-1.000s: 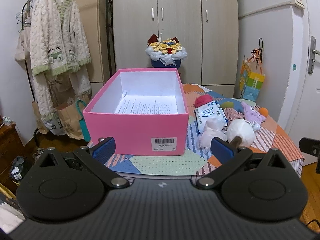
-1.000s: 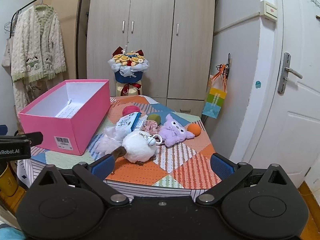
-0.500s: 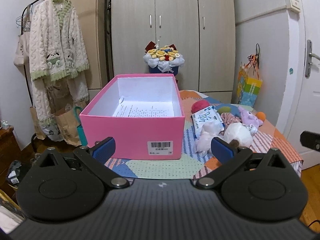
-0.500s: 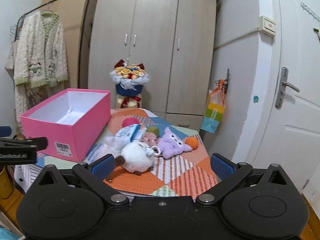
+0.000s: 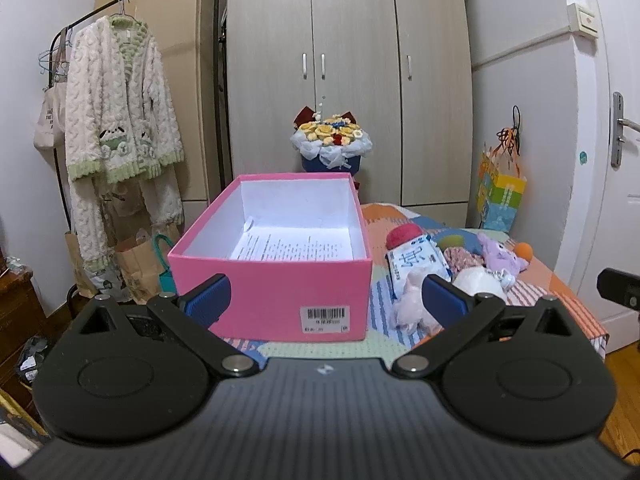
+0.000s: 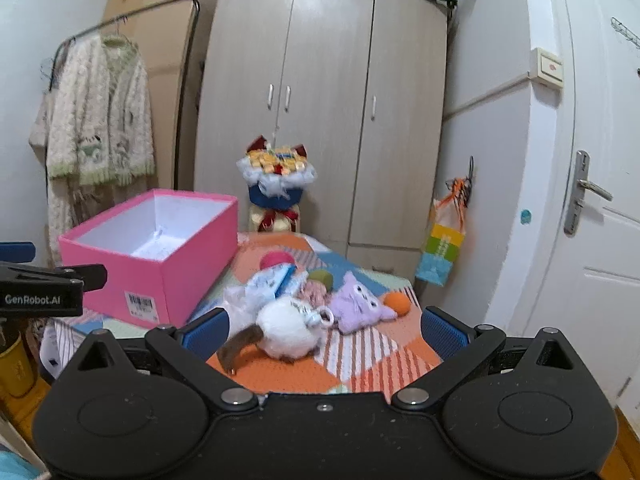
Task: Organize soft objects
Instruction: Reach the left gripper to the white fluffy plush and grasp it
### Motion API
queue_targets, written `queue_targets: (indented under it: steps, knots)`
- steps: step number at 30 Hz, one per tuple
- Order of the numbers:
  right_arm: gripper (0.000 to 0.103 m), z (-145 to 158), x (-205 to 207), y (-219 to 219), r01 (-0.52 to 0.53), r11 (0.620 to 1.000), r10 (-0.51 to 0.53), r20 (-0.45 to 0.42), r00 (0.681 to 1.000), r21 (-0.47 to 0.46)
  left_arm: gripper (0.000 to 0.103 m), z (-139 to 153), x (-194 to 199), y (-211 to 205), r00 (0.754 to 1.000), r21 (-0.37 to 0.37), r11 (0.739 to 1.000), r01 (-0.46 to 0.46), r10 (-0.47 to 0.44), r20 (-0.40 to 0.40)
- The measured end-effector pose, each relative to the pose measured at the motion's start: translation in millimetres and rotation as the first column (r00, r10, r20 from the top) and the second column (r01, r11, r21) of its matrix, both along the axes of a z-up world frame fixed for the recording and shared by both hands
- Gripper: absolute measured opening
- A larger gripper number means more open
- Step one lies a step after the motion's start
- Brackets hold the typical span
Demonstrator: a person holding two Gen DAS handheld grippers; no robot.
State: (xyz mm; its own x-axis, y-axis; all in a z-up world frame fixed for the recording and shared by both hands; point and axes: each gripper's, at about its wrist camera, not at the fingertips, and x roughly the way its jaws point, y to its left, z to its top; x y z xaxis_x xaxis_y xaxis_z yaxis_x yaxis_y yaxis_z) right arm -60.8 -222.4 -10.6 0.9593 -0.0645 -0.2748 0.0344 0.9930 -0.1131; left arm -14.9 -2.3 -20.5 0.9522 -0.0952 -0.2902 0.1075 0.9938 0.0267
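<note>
— Right, both tools sit short of the table: the left gripper has its tongs spread wide with nothing between them, and the right gripper is just as wide and empty.

— Where's the pile?

— Centre of the right wrist view, right of the pink box: a white plush nearest, a purple plush touching it, an orange ball at the far side. The box holds only a printed sheet (text too small to read).

— Best opening move?

— I'd take the white plush first, pinching its round body rather than the ring clip, then lift clear of the box wall.

— Any writing?

— "GenRobot.AI" at the left edge, on the other tool; a barcode label on the box.
</note>
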Motion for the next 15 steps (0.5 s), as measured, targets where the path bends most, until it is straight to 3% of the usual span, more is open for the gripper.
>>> queue_targets:
  steps: [4, 8, 15]
  knots:
    - [0.103, -15.2, 10.3, -8.2, -0.021, 1.000, 0.021, 0.031, 0.999, -0.003, 0.103, -2.5, 13.1, -7.2, 0.997, -0.020, 0.998, 0.067, -0.068, -0.030]
    - [0.103, -29.2, 35.4, -21.7, -0.079, 0.993, 0.081, -0.021, 0.996, 0.086, 0.102, -8.4, 28.3, -21.6, 0.988, -0.064, 0.988, 0.144, -0.147, -0.047]
    - [0.102, -67.2, 86.2, -27.4, -0.180, 0.971, 0.204, -0.151, 0.967, 0.158, 0.099, -18.2, 66.6, -78.7, 0.959, -0.007, 0.962, 0.271, -0.271, -0.077]
